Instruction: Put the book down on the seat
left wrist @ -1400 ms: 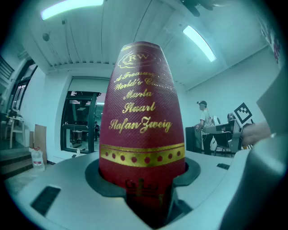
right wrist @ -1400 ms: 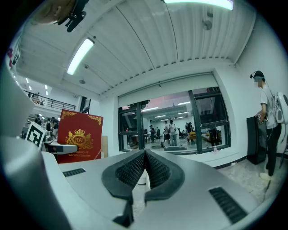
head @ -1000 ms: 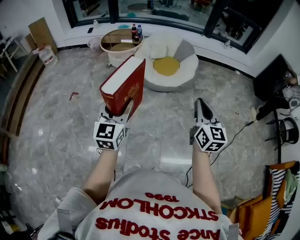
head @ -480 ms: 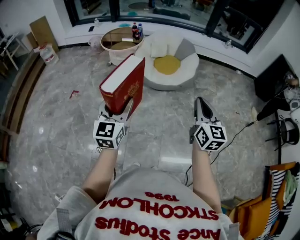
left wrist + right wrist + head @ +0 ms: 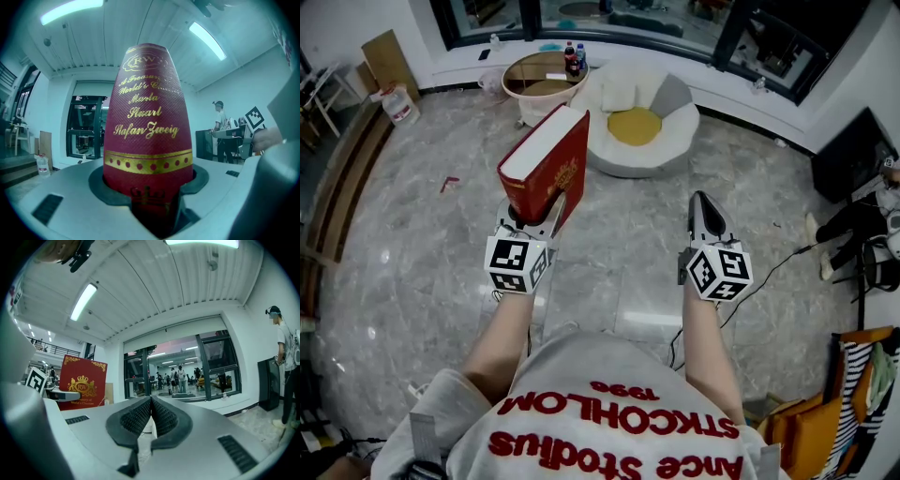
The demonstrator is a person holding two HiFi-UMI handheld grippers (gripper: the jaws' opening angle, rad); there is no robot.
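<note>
Over the last second almost nothing is altered. The red hardback book (image 5: 546, 169) is kept upright, clamped by its lower end in the left tool (image 5: 532, 214), whose jaws are held at an unchanged width against its covers. The right tool (image 5: 701, 204) is carried alongside, jaws pressed together on nothing. Only a slight drift of the round white armchair (image 5: 623, 167) is seen in the head view. The book is held in the air, well apart from the yellow cushion (image 5: 635, 125), so the approach is judged barely begun.
</note>
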